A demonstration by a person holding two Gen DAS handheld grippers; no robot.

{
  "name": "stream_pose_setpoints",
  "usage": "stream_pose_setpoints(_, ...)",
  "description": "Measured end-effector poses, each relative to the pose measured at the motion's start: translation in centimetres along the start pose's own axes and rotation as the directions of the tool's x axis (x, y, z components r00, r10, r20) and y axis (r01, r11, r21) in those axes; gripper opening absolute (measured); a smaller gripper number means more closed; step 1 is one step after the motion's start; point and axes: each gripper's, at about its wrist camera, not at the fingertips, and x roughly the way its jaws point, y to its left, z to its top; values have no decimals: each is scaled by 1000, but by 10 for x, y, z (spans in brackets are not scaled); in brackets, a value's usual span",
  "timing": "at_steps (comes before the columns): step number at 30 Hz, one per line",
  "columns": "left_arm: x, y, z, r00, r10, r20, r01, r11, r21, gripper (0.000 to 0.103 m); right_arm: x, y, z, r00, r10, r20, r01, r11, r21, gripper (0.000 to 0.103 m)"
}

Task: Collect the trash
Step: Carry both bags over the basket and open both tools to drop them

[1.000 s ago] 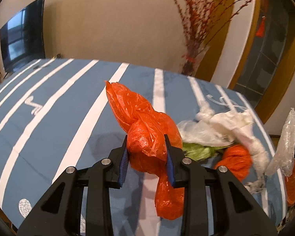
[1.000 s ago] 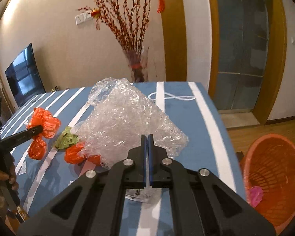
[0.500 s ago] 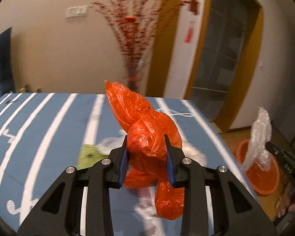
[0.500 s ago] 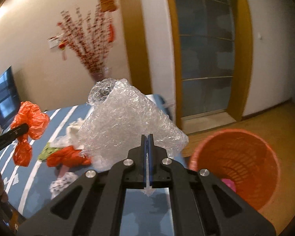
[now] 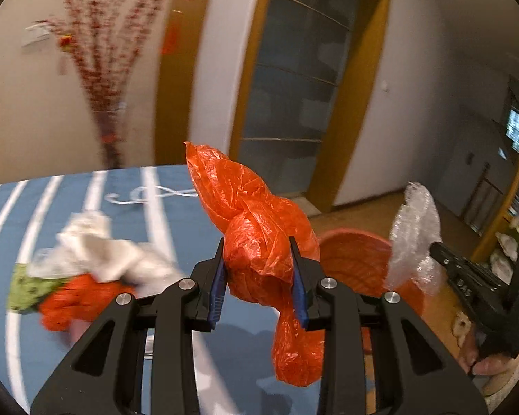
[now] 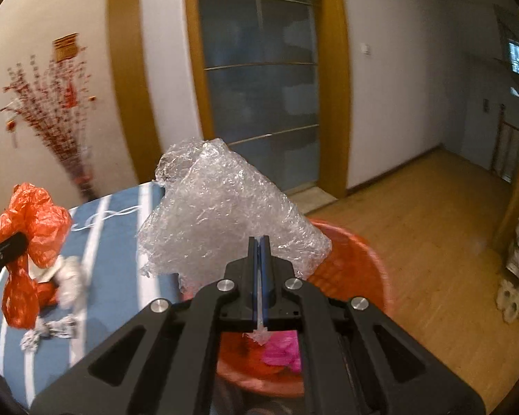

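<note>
The left gripper [image 5: 257,276] clamps a knotted orange plastic bag [image 5: 256,242] between its blue pads [image 5: 215,288], the jaws held apart only by the bag's bulk; the bag's tail hangs below the fingers and its upper end rises above them. The right gripper [image 6: 258,269] is pinched nearly shut on a crumpled sheet of clear bubble wrap [image 6: 225,221], a thin edge of the plastic poking out behind the jaws. Directly beneath and beyond that gripper sits an orange basket [image 6: 360,259] on the wooden floor [image 6: 432,214], with a bright pink scrap [image 6: 283,349] lying inside it. In the left wrist view, the bubble wrap hangs over the basket's rim. To the left stands a blue table with white stripes [image 5: 131,186]; on it lie more scraps close together: white crumpled plastic [image 5: 100,252], a green piece [image 5: 27,287] and another orange bag [image 5: 76,301], blurred by motion. Farther back, a vase of red branches [image 5: 103,79] stands by the cream wall, beside a wood-framed glass door [image 6: 259,97].
</note>
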Motion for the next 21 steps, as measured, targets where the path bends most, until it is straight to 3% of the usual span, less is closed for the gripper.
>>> stream_pose_setpoints(8, 41, -51, -12, 992, -103, -71, 106, 993, 42, 32, 20, -38, -2, 999, -35, -16, 36, 998, 53, 3)
stream_pose_setpoints(21, 84, -96, -27, 974, -158, -161, 172, 982, 81, 32, 50, -74, -6, 998, -24, -51, 31, 991, 129, 3)
